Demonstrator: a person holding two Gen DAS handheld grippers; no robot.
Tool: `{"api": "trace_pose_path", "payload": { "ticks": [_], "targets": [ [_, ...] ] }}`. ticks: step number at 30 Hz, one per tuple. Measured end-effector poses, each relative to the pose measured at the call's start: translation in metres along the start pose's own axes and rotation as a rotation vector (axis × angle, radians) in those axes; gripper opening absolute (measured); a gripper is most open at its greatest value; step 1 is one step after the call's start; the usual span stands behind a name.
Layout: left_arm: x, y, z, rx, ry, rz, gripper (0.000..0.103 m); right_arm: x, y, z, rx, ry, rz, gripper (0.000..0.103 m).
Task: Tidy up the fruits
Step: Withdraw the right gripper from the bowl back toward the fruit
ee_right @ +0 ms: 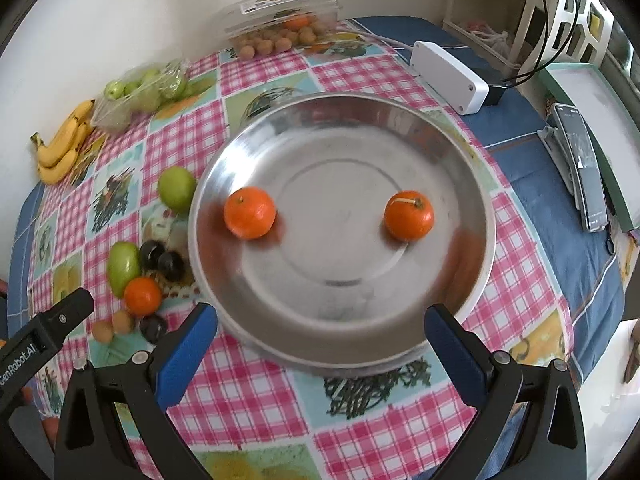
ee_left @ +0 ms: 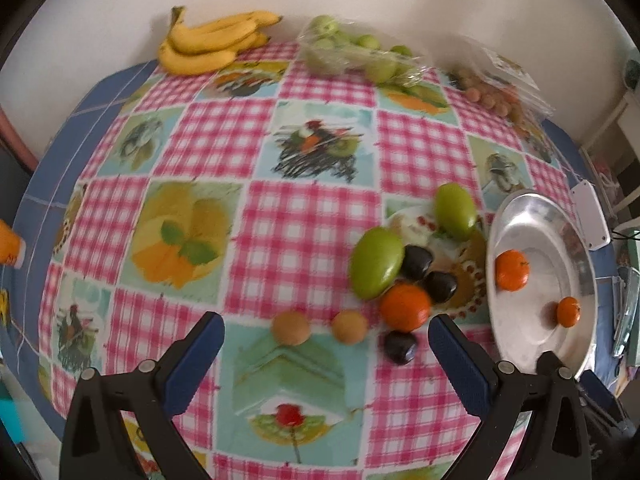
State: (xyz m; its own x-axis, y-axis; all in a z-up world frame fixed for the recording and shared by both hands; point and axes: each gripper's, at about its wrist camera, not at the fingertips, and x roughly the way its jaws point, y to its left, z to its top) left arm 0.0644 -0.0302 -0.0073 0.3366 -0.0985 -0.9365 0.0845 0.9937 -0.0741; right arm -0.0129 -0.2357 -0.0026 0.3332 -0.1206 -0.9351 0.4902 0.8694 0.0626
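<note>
A round metal plate (ee_right: pixel 460 184) (ee_left: pixel 520 216) holds two oranges, one on its left (ee_right: pixel 250 212) (ee_left: pixel 511 270) and one on its right (ee_right: pixel 409 215) (ee_left: pixel 568 311). Left of the plate lies a loose cluster: a third orange (ee_left: pixel 405 306) (ee_right: pixel 142 296), two green mangoes (ee_left: pixel 376 262) (ee_left: pixel 455 211), three dark plums (ee_left: pixel 416 263) and two small brown fruits (ee_left: pixel 291 328) (ee_left: pixel 349 327). My left gripper (ee_left: pixel 326 340) stands open just in front of the brown fruits, holding nothing. My right gripper (ee_right: pixel 320 334) is open at the plate's near rim, empty.
Bananas (ee_left: pixel 208 42), a bag of green fruit (ee_left: pixel 352 50) and a clear box of small brown fruit (ee_right: pixel 280 24) line the far wall. A white device (ee_right: pixel 450 76) and a phone on a stand (ee_right: pixel 580 160) sit right of the plate. The left gripper's body (ee_right: pixel 36 344) shows in the right wrist view.
</note>
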Motion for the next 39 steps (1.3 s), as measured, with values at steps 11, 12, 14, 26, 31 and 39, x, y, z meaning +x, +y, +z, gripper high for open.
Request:
{"api": "trace_pose_path", "payload": {
  "ticks": [11, 12, 14, 26, 31, 39],
  "targets": [
    [-0.004, 0.035, -0.022, -0.055, 0.034, -0.013, 0.103, -0.014, 0.018, -0.023, -0.023, 0.011, 0.065, 0.103],
    [-0.005, 0.038, -0.022, -0.061, 0.033, -0.015, 0.103, -0.015, 0.020, -0.024, -0.025, 0.008, 0.075, 0.103],
    [-0.007, 0.045, -0.025, -0.079, 0.028, -0.017, 0.103, -0.017, 0.027, -0.028, -0.034, 0.007, 0.096, 0.103],
    [-0.006, 0.078, -0.034, -0.166, 0.054, -0.031, 0.103, -0.016, 0.072, -0.040, -0.137, 0.032, 0.165, 0.103],
    [-0.004, 0.088, -0.031, -0.202, 0.051, -0.031, 0.103, -0.009, 0.088, -0.043, -0.174, 0.047, 0.174, 0.103],
    [0.004, 0.088, -0.027, -0.199, 0.059, -0.026, 0.103, 0.001, 0.113, -0.044, -0.230, 0.051, 0.200, 0.103]
  ]
}}
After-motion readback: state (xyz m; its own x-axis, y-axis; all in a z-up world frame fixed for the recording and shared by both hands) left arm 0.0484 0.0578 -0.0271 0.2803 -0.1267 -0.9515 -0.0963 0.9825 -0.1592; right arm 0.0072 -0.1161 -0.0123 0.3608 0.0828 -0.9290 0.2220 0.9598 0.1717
